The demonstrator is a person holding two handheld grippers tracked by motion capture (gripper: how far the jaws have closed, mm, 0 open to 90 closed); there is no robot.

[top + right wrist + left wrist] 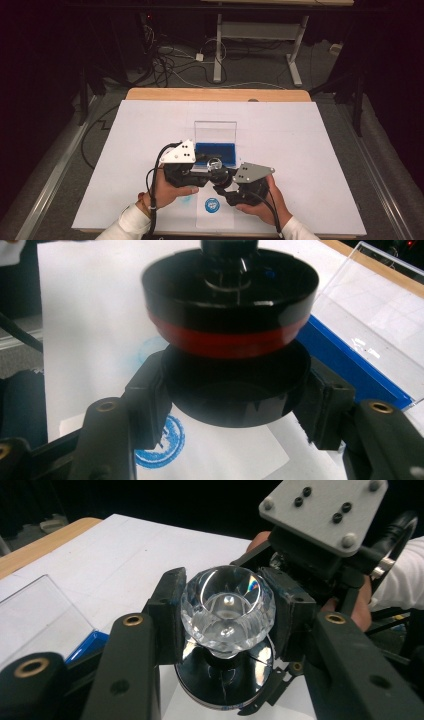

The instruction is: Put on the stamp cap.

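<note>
- Two tongs work together near the front edge of the bench (150, 115), about the middle.
- Left tongs (227, 611) pinch the stamp (227, 607) by its clear, sparkly knob, one jaw on each side.
- Right tongs (235, 400) pinch a black cap (235, 390) from both sides.
- In the right gripper view, the stamp's black body with a red ring sits just above the cap, and I see a thin gap between them.
- So I think the cap is either just off or just about to go on. I cannot tell which.
- One blue round print (212, 205) is on a small paper (200, 215) by the front edge, right under the hands. So stamping looks done at least once.
- A faint blue smudge (186, 199) lies just left of that print, near the left hand (167, 192).
- The ink pad box (216, 150) sits behind the tongs, toward the middle of the bench, with its blue tray showing.
- Its clear lid (215, 131) stands up open at the back.
- What looks left: bring the stamp and cap fully together or fully apart.
- After that, I guess the box lid needs to be shut.
- Both hands are close, so the pieces must stay lined up or the cap may go on crooked.
</note>
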